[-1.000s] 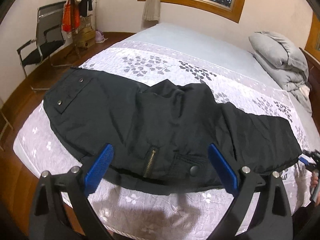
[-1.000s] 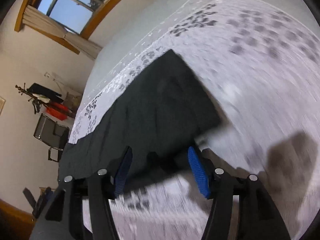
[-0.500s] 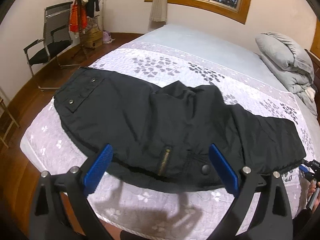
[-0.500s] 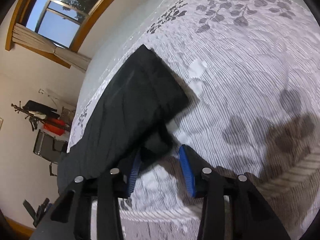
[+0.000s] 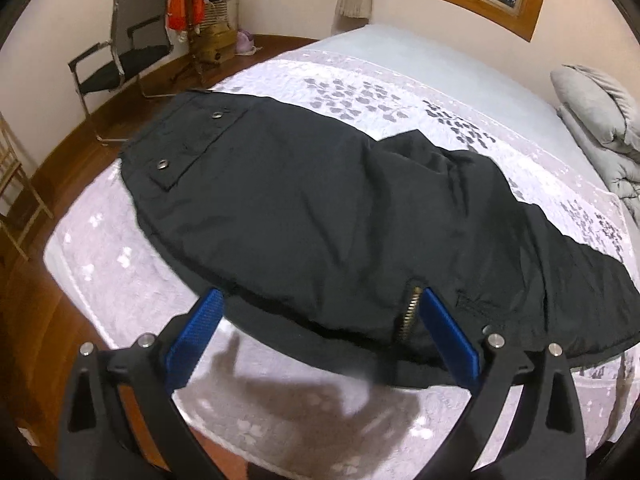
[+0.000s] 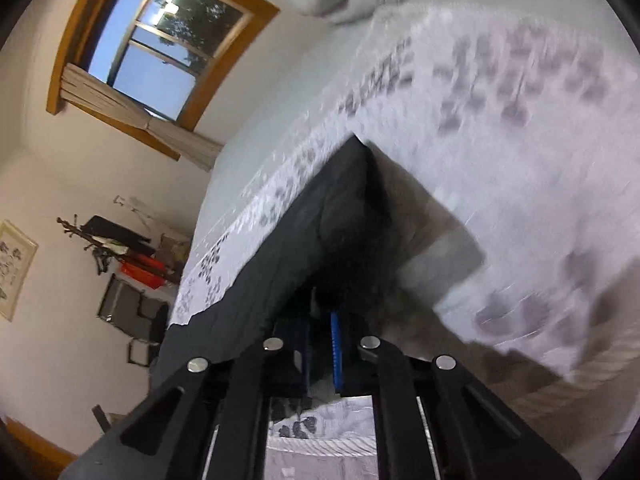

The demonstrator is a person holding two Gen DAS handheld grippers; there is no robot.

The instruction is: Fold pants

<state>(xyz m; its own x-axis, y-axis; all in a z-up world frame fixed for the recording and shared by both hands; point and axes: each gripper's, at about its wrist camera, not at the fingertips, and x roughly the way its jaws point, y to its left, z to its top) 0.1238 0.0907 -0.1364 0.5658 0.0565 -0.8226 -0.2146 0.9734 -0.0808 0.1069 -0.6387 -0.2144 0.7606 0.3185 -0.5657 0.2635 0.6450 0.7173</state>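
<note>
Black padded pants (image 5: 320, 216) are lying across a bed (image 5: 120, 264) covered in a pale quilted spread with grey leaf prints. In the left wrist view the waist end, with its flap pocket and 2 metal snaps (image 5: 162, 164), is sitting toward 10 o'clock, while the leg is trailing off toward 3 o'clock. A brass zipper (image 5: 409, 312) is showing at the near hem, around 5 o'clock.

The left claw (image 5: 320, 334) is hanging wide open at the near edge of the pants, its 2 blue pads (image 5: 194, 334) standing well apart; the right-hand pad is lying over the dark cloth just beside the zipper, the left-hand pad over the spread. Nothing is being pinched there.

The right claw (image 6: 320, 354) is having its jaws just finishing closing, and the blue pads are now sitting almost together with a fold of the black fabric (image 6: 304, 248) clamped between them at the leg end. From that grip the cloth is rising toward 12 o'clock, its corner lifted off the spread and casting a shadow toward 3 o'clock.

A grey folded duvet (image 5: 596, 120) is resting at 2 o'clock on the bed, and a black mesh chair (image 5: 128, 48) is standing on the wooden floor at 10 o'clock.
</note>
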